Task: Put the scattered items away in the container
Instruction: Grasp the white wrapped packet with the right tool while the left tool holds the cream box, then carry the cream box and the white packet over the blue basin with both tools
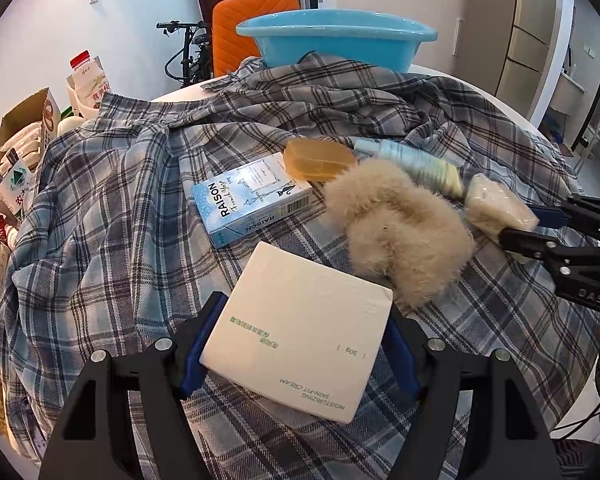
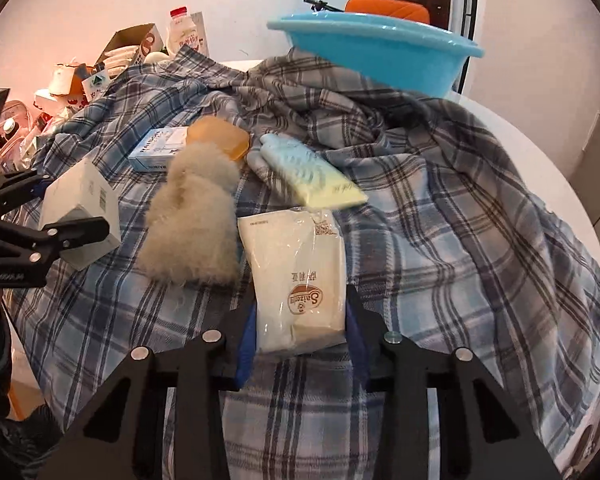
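Left gripper [image 1: 300, 344]: fingers clamped on the two sides of a white box [image 1: 300, 332] with "skin-fit cream" print; the finger tips are hidden under the box. From the right wrist view the same box [image 2: 85, 204] sits between the black jaws at the left edge.
Right gripper [image 2: 300, 344]: fingers closed on the near end of a clear snack packet [image 2: 300, 276]; the packet's near edge is hidden between the blue pads.
Right gripper, seen from the left wrist: at the far right edge, partly cut off, with the packet [image 1: 500, 208] sticking out of it.
Basin [image 1: 336, 38]: a blue plastic one at the far side of the table, its base hidden behind folds of cloth; the inside cannot be seen.
Cloth [image 1: 112, 208]: a plaid shirt spread over the round table [image 2: 540, 128], hiding most of it.
Scattered things: a blue carton [image 1: 252, 200], an amber soap bar [image 1: 320, 158] touching its far corner, a furry beige item [image 1: 396, 232] beside it, and a pale blue and yellow pack [image 2: 312, 172] behind the packet.
Hard to make out: what the furry item is.
Left background: boxes and a bottle [image 1: 88, 80], crowded and blurred.
Behind the basin: an orange chair [image 1: 240, 24], mostly hidden.
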Available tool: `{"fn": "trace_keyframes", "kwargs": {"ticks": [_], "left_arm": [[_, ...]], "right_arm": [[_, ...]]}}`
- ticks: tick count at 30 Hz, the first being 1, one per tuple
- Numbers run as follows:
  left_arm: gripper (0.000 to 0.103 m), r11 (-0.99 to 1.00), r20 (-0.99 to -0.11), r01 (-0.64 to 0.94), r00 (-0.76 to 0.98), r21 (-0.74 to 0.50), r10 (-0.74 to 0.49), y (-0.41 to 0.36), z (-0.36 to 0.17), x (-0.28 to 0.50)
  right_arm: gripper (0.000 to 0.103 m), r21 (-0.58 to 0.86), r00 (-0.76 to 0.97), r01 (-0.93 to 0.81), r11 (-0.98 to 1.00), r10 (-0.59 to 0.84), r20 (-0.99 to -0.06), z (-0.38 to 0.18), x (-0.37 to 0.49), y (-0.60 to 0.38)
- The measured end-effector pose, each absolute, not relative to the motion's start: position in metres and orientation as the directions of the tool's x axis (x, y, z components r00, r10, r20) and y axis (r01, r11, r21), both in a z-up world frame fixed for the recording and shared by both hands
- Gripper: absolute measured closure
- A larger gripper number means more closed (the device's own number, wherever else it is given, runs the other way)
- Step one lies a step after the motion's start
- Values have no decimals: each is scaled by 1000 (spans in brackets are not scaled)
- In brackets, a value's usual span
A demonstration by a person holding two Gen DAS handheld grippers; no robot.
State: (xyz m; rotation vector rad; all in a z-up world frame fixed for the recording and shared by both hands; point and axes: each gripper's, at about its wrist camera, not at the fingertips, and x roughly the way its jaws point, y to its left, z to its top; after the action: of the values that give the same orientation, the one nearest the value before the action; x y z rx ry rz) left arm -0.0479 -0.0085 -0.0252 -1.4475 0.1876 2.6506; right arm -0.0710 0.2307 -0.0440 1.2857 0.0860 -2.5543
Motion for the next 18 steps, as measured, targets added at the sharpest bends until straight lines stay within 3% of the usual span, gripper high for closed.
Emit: {"fn": "trace_keyframes", "kwargs": {"ticks": [18], "left_arm": [[28,-980,-797,-182,-602,83,44,12,8,-49]], "right_arm": [[65,69,-657,229,-971,-206,-725,-2,-58,235]]}}
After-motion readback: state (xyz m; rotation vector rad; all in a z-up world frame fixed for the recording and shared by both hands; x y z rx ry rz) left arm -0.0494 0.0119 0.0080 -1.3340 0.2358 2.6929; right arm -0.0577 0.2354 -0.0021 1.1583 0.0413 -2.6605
